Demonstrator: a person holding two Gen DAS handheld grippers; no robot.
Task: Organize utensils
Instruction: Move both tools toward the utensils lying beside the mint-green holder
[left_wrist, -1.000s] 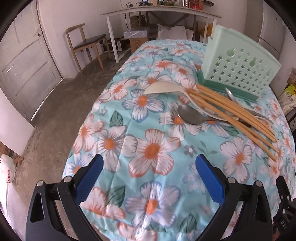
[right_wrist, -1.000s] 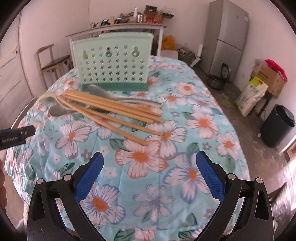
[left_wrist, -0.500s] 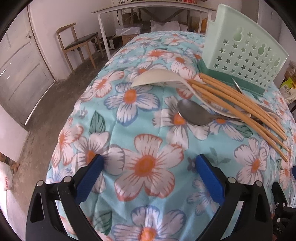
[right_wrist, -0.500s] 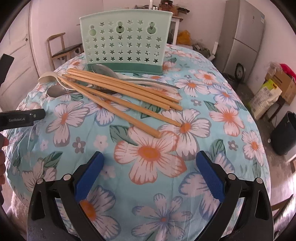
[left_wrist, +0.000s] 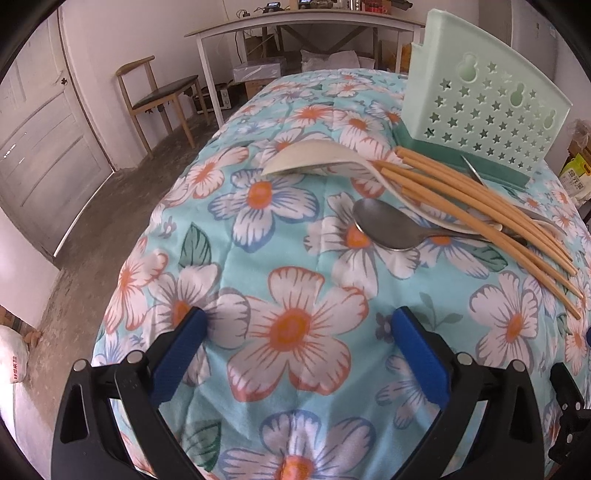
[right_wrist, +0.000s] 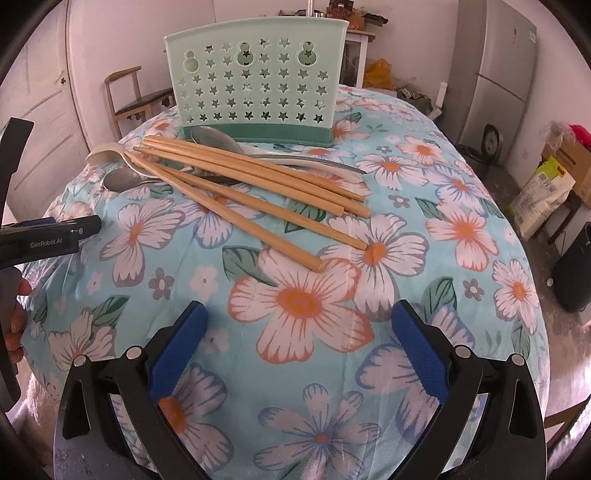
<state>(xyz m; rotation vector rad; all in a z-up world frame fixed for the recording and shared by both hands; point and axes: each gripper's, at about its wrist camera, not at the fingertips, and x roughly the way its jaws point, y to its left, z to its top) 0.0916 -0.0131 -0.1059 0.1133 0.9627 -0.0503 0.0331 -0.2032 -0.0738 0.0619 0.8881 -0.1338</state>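
A mint green perforated utensil holder stands upright on the floral tablecloth; it also shows in the left wrist view. In front of it lie several wooden chopsticks, a white ladle spoon, a metal spoon and another metal spoon by the holder's base. My left gripper is open and empty, near the metal spoon. My right gripper is open and empty, just short of the chopstick ends.
The floral cloth covers a rounded table. A wooden chair and white desk stand behind. A fridge, boxes and a black bin stand to the right. The left gripper's body shows at the right view's left edge.
Both grippers have moved forward and lower toward the utensils. The pile and holder look larger and nearer. Nothing on the table has moved.
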